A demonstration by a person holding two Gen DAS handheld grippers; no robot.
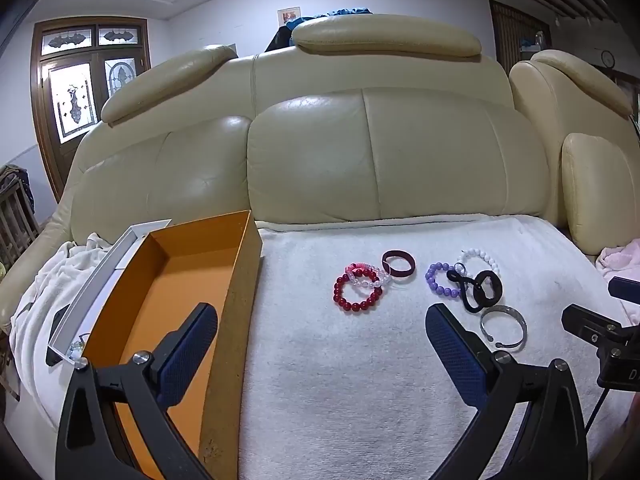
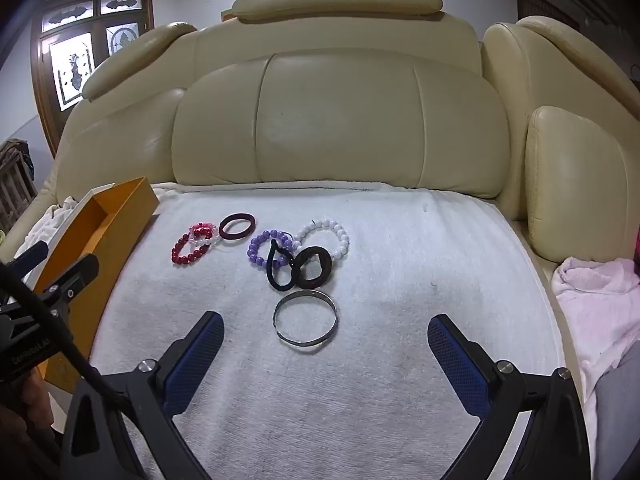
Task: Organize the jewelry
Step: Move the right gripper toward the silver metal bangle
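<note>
Orange box (image 1: 188,276) sits at the left edge of the white towel (image 2: 360,380) on the sofa seat, open top, nothing visible on its floor. Left gripper (image 1: 320,344) hovers astride the box's right wall, jaws spread wide, holding nothing.

Jewelry lies across the towel's middle, all still outside the box. From the left: red bead bracelet (image 2: 188,249) touching a clear-and-pink one (image 2: 204,235); a maroon band (image 2: 237,226) just beside; then a tangle — purple bead bracelet (image 2: 264,249), black hair ties (image 2: 300,268) lying over it, white bead bracelet (image 2: 326,236) behind. Silver bangle (image 2: 306,318) lies alone, nearest the towel's front edge.

Right gripper (image 2: 326,344) hangs open directly before the bangle, empty.

Judgement: bangle is the likely first pick. Thin and hard — best to come down with one finger inside the ring and one outside, closing on the rim; pinching across the whole ring risks it slipping.

Obstacles: hair ties sit just behind the bangle and could snag. Left gripper near the box mouth may crowd the drop. A pink cloth (image 2: 592,292) lies off the right edge, well clear.
</note>
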